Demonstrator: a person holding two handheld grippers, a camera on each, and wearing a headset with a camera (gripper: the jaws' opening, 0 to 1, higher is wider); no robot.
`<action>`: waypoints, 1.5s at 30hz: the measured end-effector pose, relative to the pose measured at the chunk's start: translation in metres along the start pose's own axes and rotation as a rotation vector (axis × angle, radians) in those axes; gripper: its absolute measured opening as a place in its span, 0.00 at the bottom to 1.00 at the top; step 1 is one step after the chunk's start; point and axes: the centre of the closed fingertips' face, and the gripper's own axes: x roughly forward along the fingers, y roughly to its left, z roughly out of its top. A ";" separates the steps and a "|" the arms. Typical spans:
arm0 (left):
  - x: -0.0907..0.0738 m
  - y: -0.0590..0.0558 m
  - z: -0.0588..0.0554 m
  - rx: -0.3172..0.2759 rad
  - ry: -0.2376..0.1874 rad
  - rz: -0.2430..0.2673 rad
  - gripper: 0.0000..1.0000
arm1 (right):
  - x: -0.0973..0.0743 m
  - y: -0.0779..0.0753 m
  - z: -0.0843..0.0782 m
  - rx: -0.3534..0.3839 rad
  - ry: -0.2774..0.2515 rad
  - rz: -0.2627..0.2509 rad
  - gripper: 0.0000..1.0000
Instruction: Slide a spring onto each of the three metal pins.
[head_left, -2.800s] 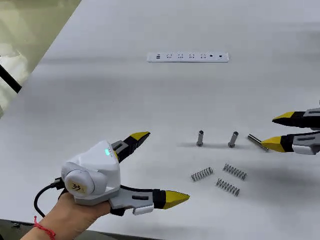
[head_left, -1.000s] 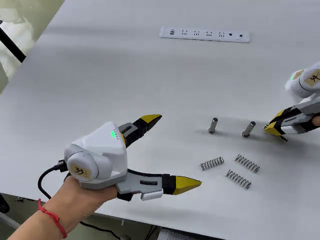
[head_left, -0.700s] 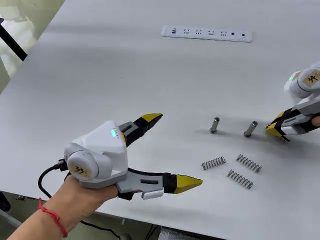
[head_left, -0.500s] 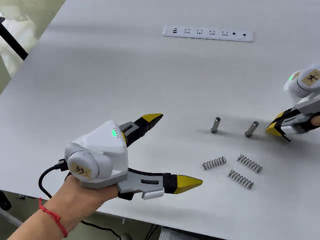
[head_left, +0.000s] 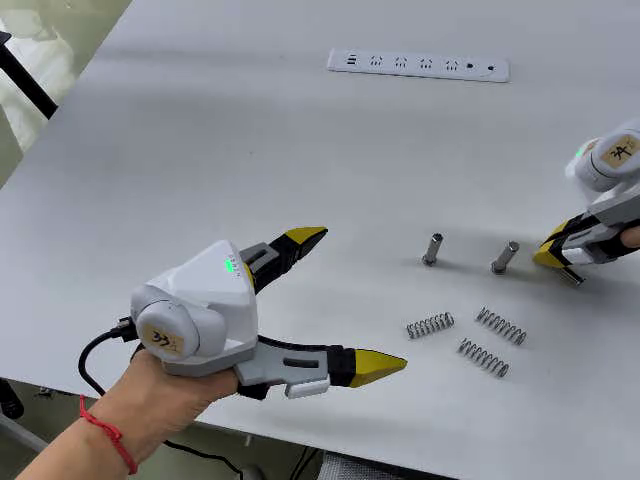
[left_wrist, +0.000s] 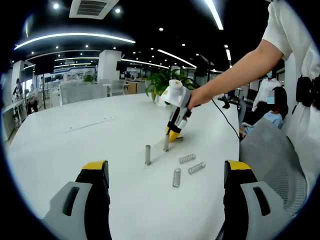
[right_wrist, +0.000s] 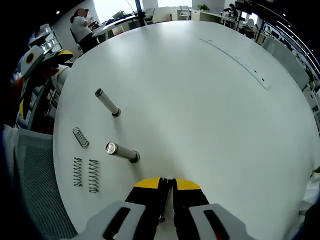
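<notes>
Clamping the third metal pin (head_left: 571, 277) in the right tongs (head_left: 552, 255), jaws shut hard on it, shaft along the jaws, tip low over the worktop (head_left: 250, 120), just beside the nearer standing pin (head_left: 505, 257) and beyond it the farther standing pin (head_left: 432, 248). Holding the left tongs (head_left: 360, 297) spread wide and empty, well apart on the near side. Probably standing the held pin next, with three springs (head_left: 499, 325) lying flat closer to the right tongs. Right gripper view: shaft caught in the slit between the jaws. Head view: just a tip poking out.
</notes>
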 end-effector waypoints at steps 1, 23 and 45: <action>0.000 0.000 0.000 0.000 -0.001 0.000 0.95 | 0.000 0.000 0.000 0.001 0.001 0.000 0.05; -0.001 0.002 -0.001 -0.002 -0.003 0.002 0.95 | 0.002 0.002 -0.003 0.009 0.006 0.000 0.04; 0.001 -0.001 0.001 0.005 -0.006 -0.009 0.94 | -0.021 0.004 0.000 0.009 -0.069 -0.020 0.04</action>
